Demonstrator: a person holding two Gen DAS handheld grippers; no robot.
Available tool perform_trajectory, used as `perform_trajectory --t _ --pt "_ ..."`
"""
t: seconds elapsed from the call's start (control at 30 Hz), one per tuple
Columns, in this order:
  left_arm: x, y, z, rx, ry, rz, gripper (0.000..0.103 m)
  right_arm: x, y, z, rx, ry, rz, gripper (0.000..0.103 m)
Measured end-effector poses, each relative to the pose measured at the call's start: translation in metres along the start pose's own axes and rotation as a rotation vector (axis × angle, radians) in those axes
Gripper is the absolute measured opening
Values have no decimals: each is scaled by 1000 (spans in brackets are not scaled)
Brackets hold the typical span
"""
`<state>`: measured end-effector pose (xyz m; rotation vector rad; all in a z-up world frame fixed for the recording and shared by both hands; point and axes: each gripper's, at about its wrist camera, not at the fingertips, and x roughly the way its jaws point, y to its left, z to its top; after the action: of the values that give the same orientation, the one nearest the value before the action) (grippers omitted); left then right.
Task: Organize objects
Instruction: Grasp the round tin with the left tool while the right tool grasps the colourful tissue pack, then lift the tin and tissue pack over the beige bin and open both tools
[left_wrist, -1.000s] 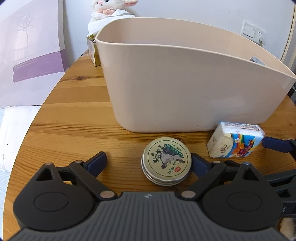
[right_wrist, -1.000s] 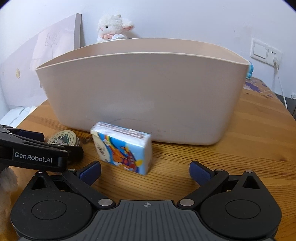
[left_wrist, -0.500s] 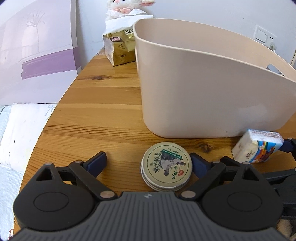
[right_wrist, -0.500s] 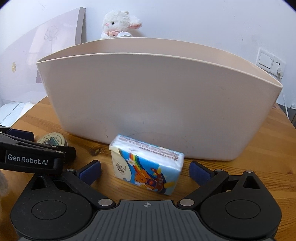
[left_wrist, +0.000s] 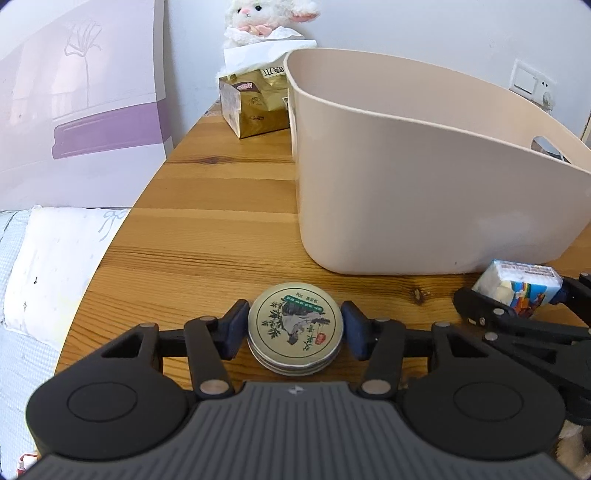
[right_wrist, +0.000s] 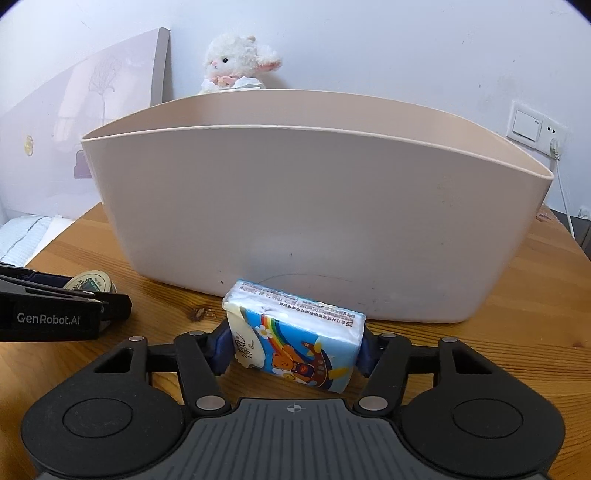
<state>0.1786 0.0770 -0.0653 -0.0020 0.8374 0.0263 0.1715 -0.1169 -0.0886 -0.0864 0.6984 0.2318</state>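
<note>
My left gripper (left_wrist: 294, 328) is shut on a round metal tin (left_wrist: 295, 325) with a plant picture on its lid; the tin rests on the wooden table (left_wrist: 207, 229). My right gripper (right_wrist: 293, 341) is shut on a blue tissue pack (right_wrist: 295, 338) with a rainbow print, also on the table. A large beige plastic bin (right_wrist: 314, 221) stands just behind both; it also shows in the left wrist view (left_wrist: 424, 192). The tissue pack (left_wrist: 517, 286) and the right gripper show at the right in the left wrist view. The tin (right_wrist: 90, 282) and the left gripper show at the left in the right wrist view.
A gold box (left_wrist: 255, 103) and a white plush lamb (left_wrist: 266, 18) stand at the back by the wall. A canvas panel (left_wrist: 74, 110) leans at the left. White bedding (left_wrist: 48, 266) lies beyond the table's left edge. A wall switch and socket (right_wrist: 535, 129) sit at the right.
Both grippers have closed: the left on the tin, the right on the tissue pack. Both moved closer to their objects, and the left view has swung left.
</note>
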Motion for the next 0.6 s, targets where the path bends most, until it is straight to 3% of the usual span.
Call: perform_trajectory --t 0.33,0.6 --pt "-6 -6 -6 24 -11 -7 56 -8 -9 -2 -1 9 19 57" --pt "-33 -14 -5 59 -62 -30 56 -41 -21 4 -9 -26 60 57"
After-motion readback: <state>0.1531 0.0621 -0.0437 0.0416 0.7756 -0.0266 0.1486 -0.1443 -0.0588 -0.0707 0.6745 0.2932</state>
